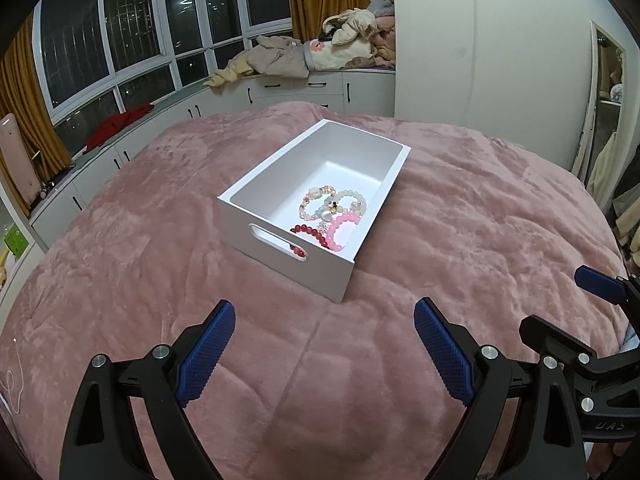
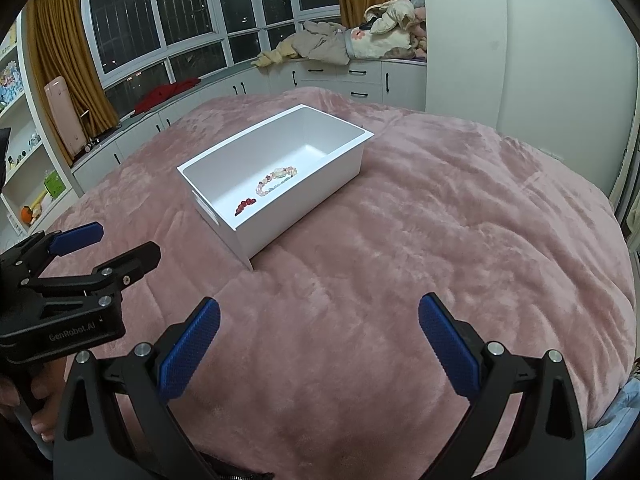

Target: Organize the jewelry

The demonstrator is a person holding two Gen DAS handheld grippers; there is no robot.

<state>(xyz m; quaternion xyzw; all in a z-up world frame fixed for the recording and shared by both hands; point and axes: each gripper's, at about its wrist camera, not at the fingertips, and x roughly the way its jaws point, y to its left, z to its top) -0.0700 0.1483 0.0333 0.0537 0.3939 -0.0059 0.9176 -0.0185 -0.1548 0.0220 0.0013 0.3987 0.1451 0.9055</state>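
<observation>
A white box point(image 1: 256, 184) with handle cut-outs sits on the pink blanket point(image 1: 120, 240); it also shows in the right wrist view point(image 2: 224, 164). Inside lie several bead bracelets: a pink one point(image 1: 340, 226), a red one point(image 1: 310, 234) and pale multicoloured ones point(image 1: 320, 200). In the right wrist view only a pale bracelet point(image 2: 276, 180) and red beads point(image 2: 245, 206) show above the box wall. My left gripper point(image 1: 324, 344) is open and empty, hovering over the blanket in front of the box. My right gripper point(image 2: 318, 344) is open and empty, also in front of the box.
The blanket covers a bed. White cabinets point(image 1: 304, 88) under a curved window carry piled clothes point(image 1: 344, 44) and a red cloth point(image 1: 120, 124). Shelves point(image 2: 24, 160) stand at the left. A white wall point(image 1: 480, 40) rises behind the bed.
</observation>
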